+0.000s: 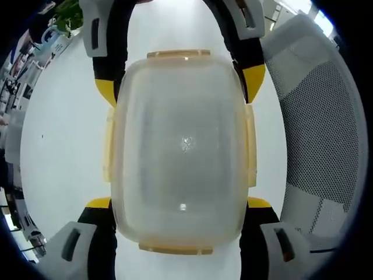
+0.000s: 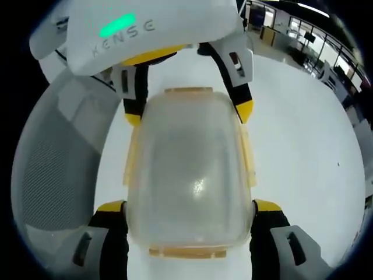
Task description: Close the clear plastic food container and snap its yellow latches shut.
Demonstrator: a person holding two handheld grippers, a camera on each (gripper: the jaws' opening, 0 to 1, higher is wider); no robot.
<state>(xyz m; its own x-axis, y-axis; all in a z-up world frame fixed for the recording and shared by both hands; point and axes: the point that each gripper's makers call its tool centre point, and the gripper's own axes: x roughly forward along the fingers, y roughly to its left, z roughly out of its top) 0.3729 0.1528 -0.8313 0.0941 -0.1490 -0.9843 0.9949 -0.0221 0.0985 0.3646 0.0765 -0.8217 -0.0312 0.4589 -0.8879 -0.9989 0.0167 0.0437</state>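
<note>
The clear plastic food container (image 1: 182,151) sits on the white worktop (image 1: 64,151) with its lid on, and yellow latches (image 1: 178,54) lie along all four of its edges; whether they are snapped down cannot be told. The left gripper (image 1: 180,204) straddles the container's near end with its jaws spread wide, the yellow-tipped ends just beside the two corners; actual contact cannot be judged. From the opposite end, the right gripper (image 2: 189,205) does the same, jaws wide apart to either side of the container (image 2: 189,175). Each gripper also shows at the far end of the other's view, black arms with yellow tips beside the far corners. A grey mesh office chair (image 1: 320,128) stands just beyond the worktop's edge, and shelving with a green plant (image 1: 69,14) lies in the background.
</note>
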